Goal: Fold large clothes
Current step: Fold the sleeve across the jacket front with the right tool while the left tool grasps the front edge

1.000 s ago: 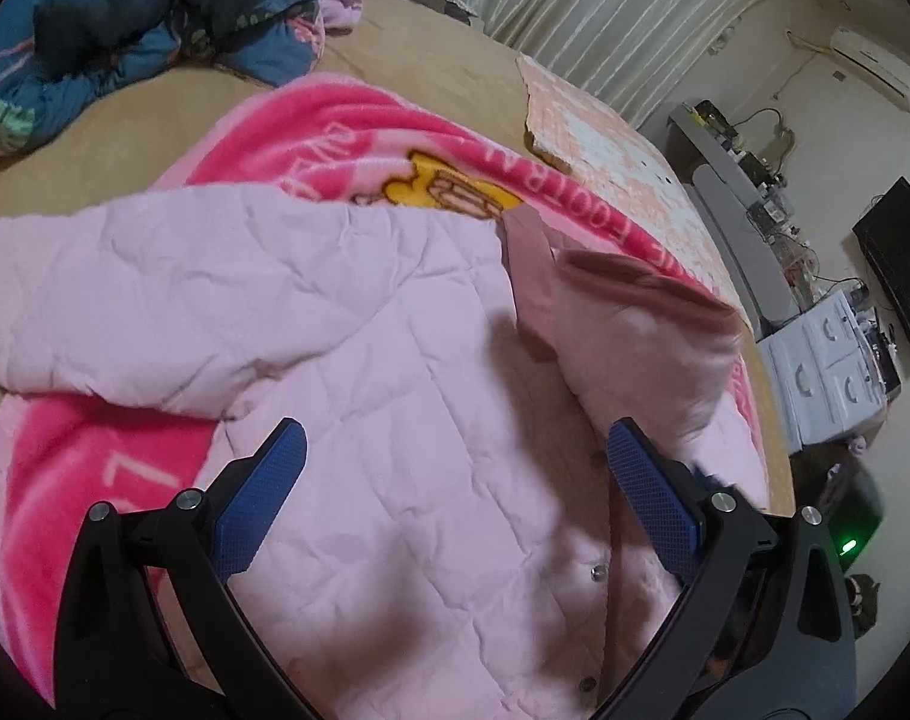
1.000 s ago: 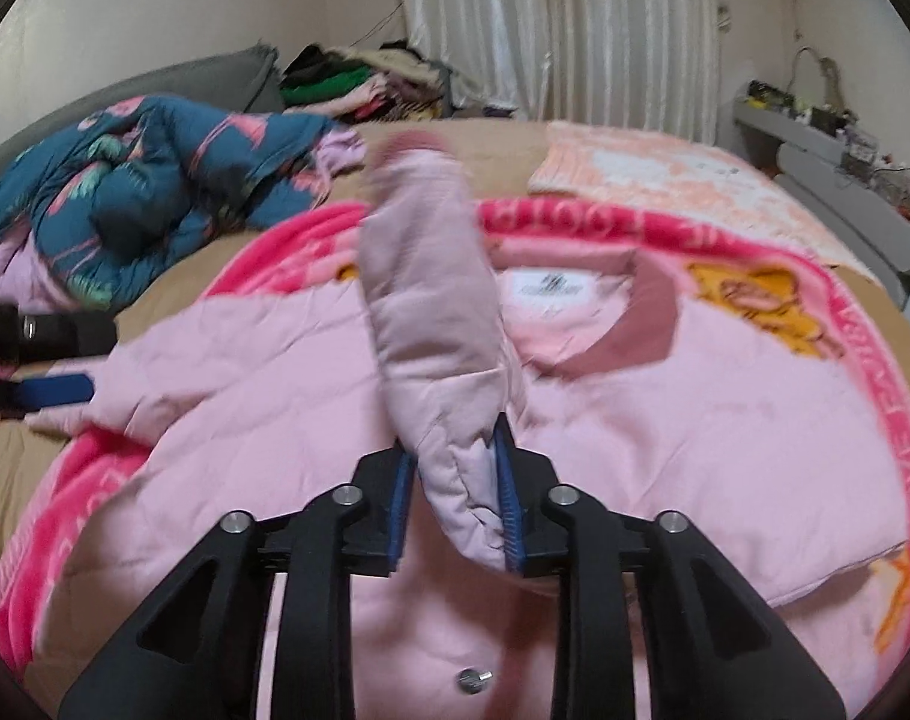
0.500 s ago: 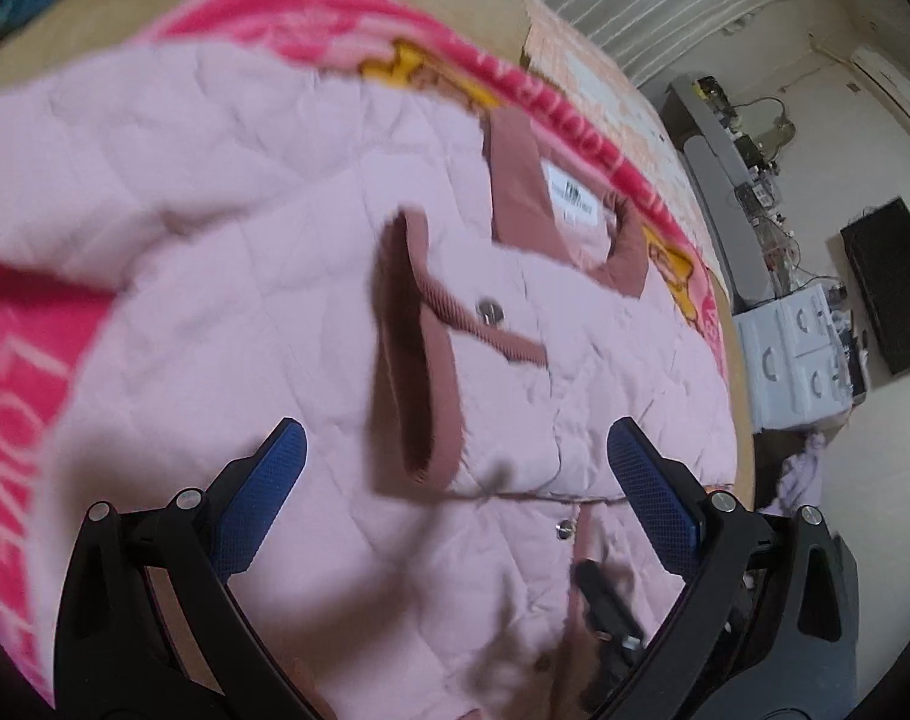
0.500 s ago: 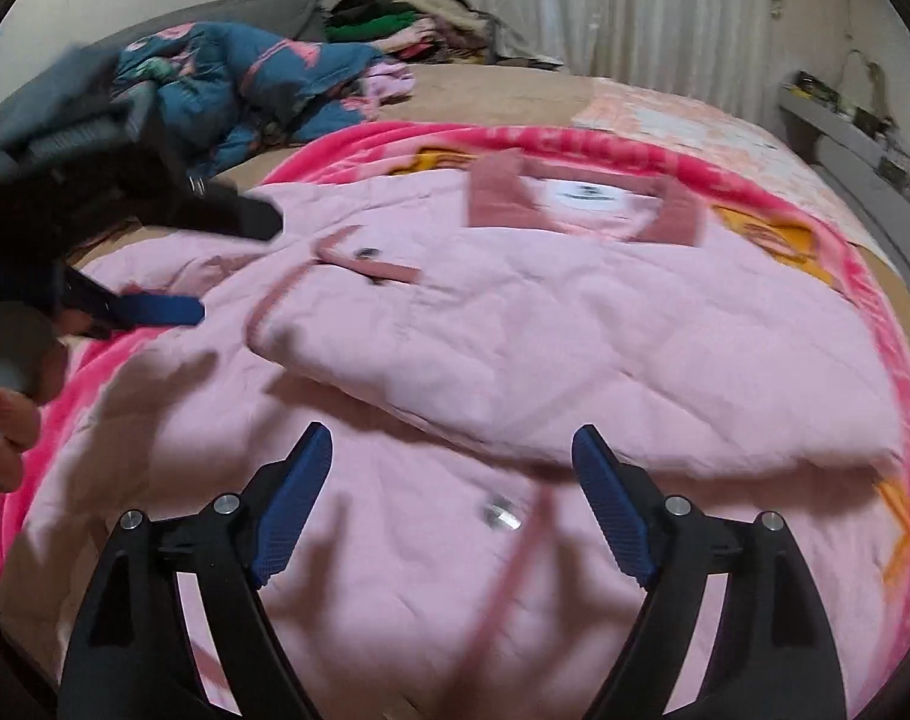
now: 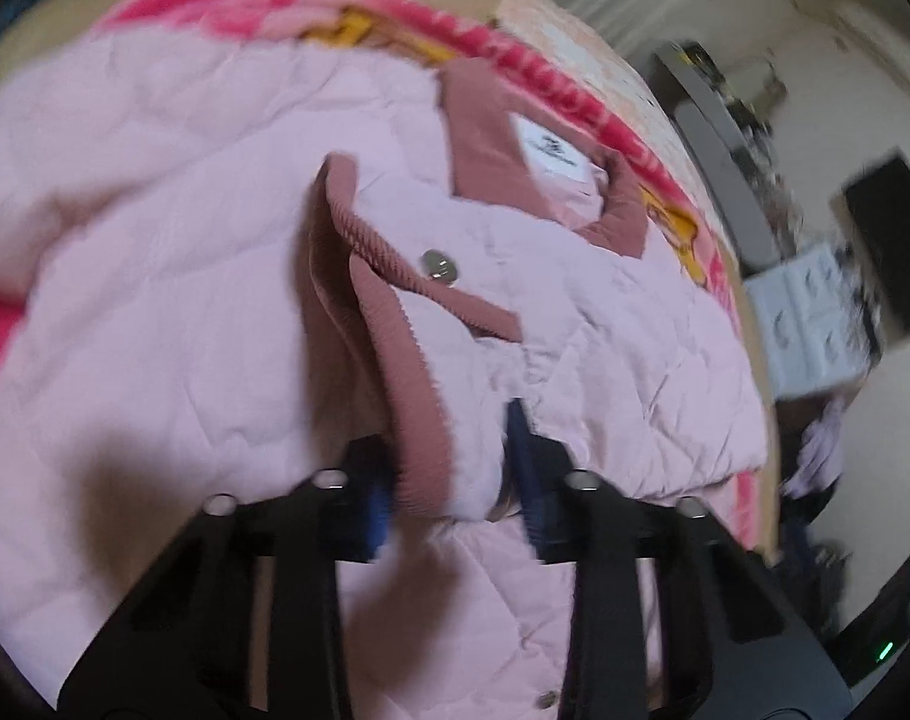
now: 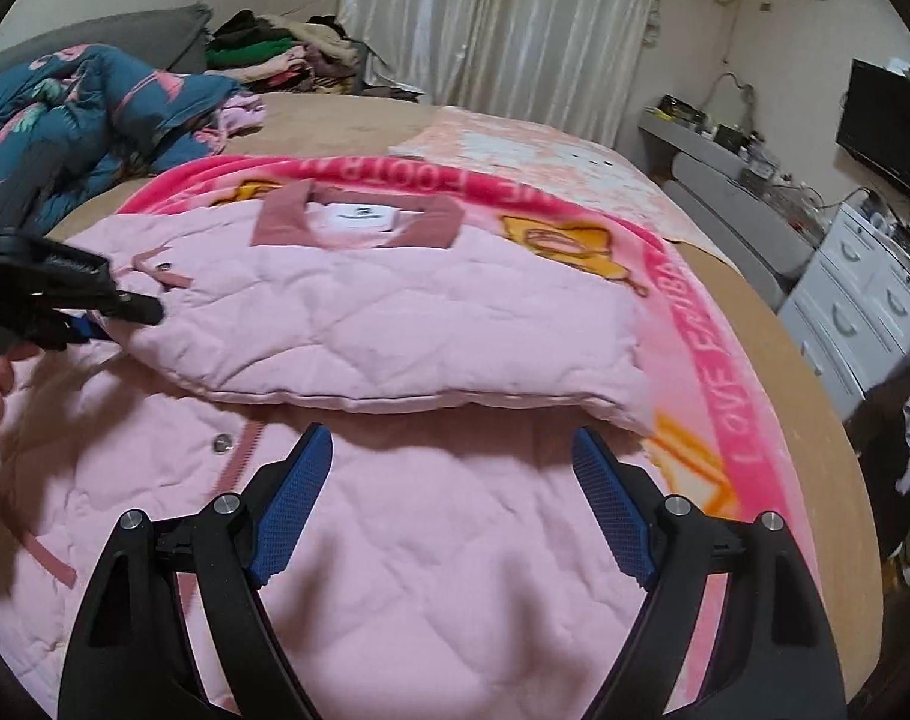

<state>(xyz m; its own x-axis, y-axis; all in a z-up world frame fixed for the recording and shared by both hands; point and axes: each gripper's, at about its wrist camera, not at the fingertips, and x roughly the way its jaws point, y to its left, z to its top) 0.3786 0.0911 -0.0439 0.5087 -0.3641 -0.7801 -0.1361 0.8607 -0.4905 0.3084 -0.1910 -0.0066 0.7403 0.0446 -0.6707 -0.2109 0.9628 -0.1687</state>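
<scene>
One quilted pale-pink jacket [image 6: 395, 312] lay on a hot-pink blanket [image 6: 719, 360] on the bed, with a dusty-rose ribbed collar [image 6: 359, 228], snap buttons, and one sleeve [image 6: 431, 348] folded across its chest. A white neck label [image 6: 362, 217] was too small to read. The blanket's border read "LOVE" at the near right, the rest unclear. My left claw [image 5: 455, 468] had just been closing and pinched that sleeve's ribbed cuff [image 5: 413, 414]. My right claw [image 6: 449, 504] stood wide, empty, over the jacket's near front.
</scene>
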